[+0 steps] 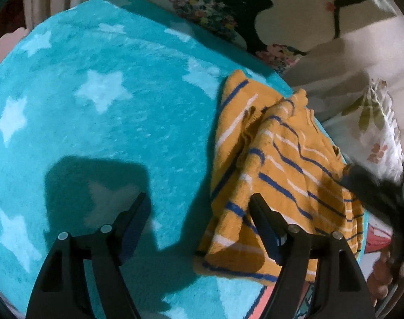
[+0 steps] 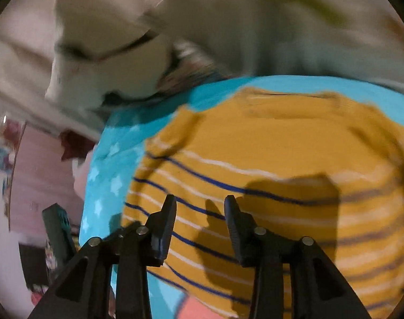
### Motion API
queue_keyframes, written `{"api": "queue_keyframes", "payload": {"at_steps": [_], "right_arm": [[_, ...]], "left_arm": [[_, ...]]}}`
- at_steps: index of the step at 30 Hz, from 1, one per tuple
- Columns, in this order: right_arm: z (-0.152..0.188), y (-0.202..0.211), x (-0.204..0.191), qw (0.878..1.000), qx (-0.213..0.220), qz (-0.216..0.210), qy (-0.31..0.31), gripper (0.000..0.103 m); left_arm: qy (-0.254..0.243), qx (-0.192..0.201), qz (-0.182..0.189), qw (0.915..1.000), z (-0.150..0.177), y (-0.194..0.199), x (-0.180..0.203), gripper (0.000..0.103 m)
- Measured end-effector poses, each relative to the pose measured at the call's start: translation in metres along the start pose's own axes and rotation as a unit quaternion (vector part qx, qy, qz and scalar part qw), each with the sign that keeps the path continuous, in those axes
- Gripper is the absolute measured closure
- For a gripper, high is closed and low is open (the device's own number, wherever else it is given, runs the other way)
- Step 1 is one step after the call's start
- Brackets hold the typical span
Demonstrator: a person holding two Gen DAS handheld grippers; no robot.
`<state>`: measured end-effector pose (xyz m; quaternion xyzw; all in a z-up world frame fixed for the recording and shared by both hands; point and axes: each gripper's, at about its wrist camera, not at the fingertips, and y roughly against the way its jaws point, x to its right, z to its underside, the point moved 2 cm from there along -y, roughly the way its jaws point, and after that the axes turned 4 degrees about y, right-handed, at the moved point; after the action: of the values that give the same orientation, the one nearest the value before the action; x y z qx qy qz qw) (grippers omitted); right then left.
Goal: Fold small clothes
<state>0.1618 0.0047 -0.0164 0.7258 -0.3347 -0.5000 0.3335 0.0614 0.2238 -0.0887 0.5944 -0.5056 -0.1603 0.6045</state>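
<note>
Left tongs [image 1: 199, 202] wide, empty | right tongs [image 2: 199, 203] parted, empty | striped garment [image 1: 276, 164] beneath both

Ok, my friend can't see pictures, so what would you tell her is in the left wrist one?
A yellow striped garment lies partly folded on a turquoise blanket with white stars. The open left gripper hovers at the garment's left edge, holding nothing. Floral bedding lies behind.

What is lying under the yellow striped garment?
The yellow knitted garment with blue and white stripes lies on a fluffy turquoise blanket with white stars. What the garment's folded layers cover cannot be seen.
</note>
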Motion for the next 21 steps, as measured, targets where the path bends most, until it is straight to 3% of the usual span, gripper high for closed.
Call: {"api": "queue_keyframes", "payload": {"at_steps": [1, 2, 3, 11, 17, 20, 21], "right_arm": [[-0.006, -0.015, -0.014, 1.000, -0.010, 0.001, 0.012, 0.058], [-0.015, -0.032, -0.030, 0.999, -0.023, 0.005, 0.023, 0.054], [-0.019, -0.042, -0.037, 0.999, -0.030, 0.008, 0.030, 0.053], [-0.039, -0.131, -0.097, 0.984, -0.104, 0.091, 0.116, 0.034], [-0.025, -0.162, -0.124, 0.947, -0.122, 0.203, 0.216, 0.032], [-0.010, -0.172, -0.136, 0.916, -0.121, 0.265, 0.275, 0.039], [-0.007, -0.171, -0.139, 0.911, -0.110, 0.277, 0.284, 0.056]], "left_arm": [[0.000, -0.004, 0.015, 0.9999, 0.001, -0.001, 0.001, 0.043], [0.002, -0.013, 0.031, 0.9994, 0.002, -0.003, 0.002, 0.073], [0.011, -0.033, 0.059, 0.9977, 0.004, -0.008, 0.003, 0.083], [0.039, -0.031, 0.088, 0.9948, 0.009, -0.001, -0.004, 0.085], [0.042, -0.031, 0.099, 0.9937, 0.019, 0.018, -0.018, 0.085], [0.031, -0.022, 0.086, 0.9956, 0.021, 0.032, -0.021, 0.085], [0.029, -0.019, 0.081, 0.9961, 0.021, 0.035, -0.022, 0.085]]}}
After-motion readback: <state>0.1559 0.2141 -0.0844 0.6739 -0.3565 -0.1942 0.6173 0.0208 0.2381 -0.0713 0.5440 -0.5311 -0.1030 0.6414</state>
